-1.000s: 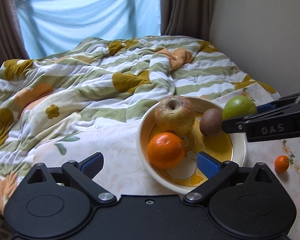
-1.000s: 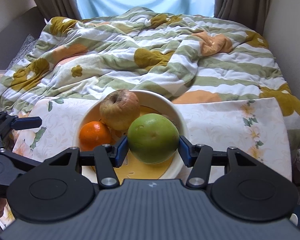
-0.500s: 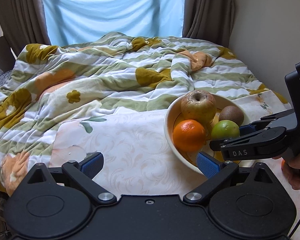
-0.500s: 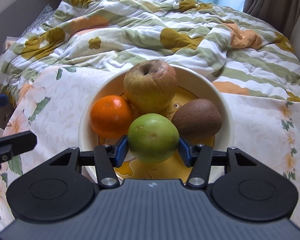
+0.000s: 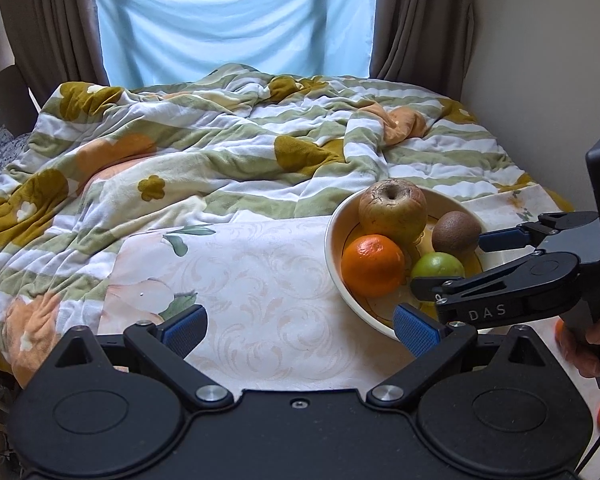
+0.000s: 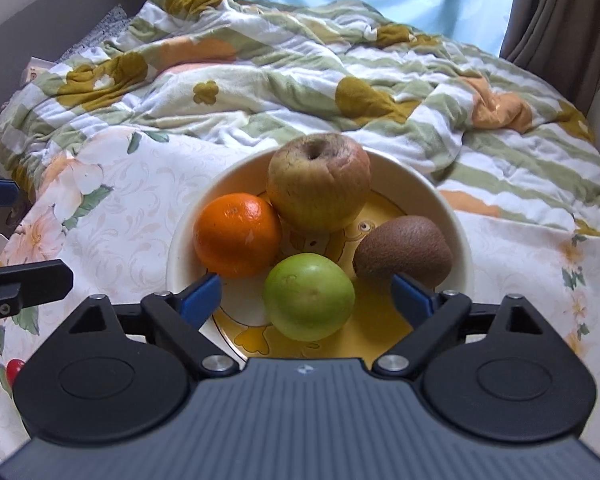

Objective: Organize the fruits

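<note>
Right gripper (image 6: 306, 294), jaws apart, is releasing the green fruit (image 6: 309, 297) at 6 o'clock in the bowl (image 6: 458, 224); left gripper (image 5: 300, 326), also spread, is idling; next, probably fetching remaining fruit

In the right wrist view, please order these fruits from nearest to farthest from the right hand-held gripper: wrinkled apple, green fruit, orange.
From the right hand-held gripper:
1. Green fruit, between the open fingers, at the bowl's front.
2. Orange, left side of the bowl.
3. Wrinkled apple, at the bowl's back.
</note>
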A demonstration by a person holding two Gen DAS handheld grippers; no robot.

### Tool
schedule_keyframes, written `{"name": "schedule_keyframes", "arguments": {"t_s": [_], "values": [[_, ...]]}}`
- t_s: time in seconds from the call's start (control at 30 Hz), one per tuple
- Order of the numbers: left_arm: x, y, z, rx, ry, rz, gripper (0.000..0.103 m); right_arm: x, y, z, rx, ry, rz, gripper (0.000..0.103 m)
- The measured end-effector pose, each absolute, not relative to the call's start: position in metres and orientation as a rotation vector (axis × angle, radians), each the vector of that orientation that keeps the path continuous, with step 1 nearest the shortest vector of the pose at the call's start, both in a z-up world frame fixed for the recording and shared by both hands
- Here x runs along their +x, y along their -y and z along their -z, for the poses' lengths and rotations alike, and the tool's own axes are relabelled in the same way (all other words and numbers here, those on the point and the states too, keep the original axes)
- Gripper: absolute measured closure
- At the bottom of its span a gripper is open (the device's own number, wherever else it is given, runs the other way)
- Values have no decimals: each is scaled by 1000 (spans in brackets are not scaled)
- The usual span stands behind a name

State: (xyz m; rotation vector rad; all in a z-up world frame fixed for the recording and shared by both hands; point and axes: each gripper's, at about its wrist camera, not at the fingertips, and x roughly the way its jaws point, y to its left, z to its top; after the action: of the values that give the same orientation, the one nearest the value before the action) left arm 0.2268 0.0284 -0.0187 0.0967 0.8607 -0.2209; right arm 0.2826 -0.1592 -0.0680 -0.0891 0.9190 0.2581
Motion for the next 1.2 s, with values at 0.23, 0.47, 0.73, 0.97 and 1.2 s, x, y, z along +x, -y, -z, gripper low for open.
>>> {"name": "schedule_keyframes", "arguments": {"t_s": [0.23, 0.47, 0.73, 0.97, 1.2], "values": [[211, -24, 1, 69, -825, 196, 2, 268, 172, 45, -63, -884, -253, 0], [182, -19, -20, 56, -767, 176, 2, 241, 183, 15, -46, -843, -254, 0], [134, -16, -41, 32, -692, 145, 2, 191, 194, -17, -43, -779, -249, 0], [89, -12, -44, 18, -667, 108, 2, 145, 206, -30, -27, -748, -247, 0], [52, -5, -36, 10, -658, 61, 2, 99, 221, -30, -27, -733, -241, 0]]}}
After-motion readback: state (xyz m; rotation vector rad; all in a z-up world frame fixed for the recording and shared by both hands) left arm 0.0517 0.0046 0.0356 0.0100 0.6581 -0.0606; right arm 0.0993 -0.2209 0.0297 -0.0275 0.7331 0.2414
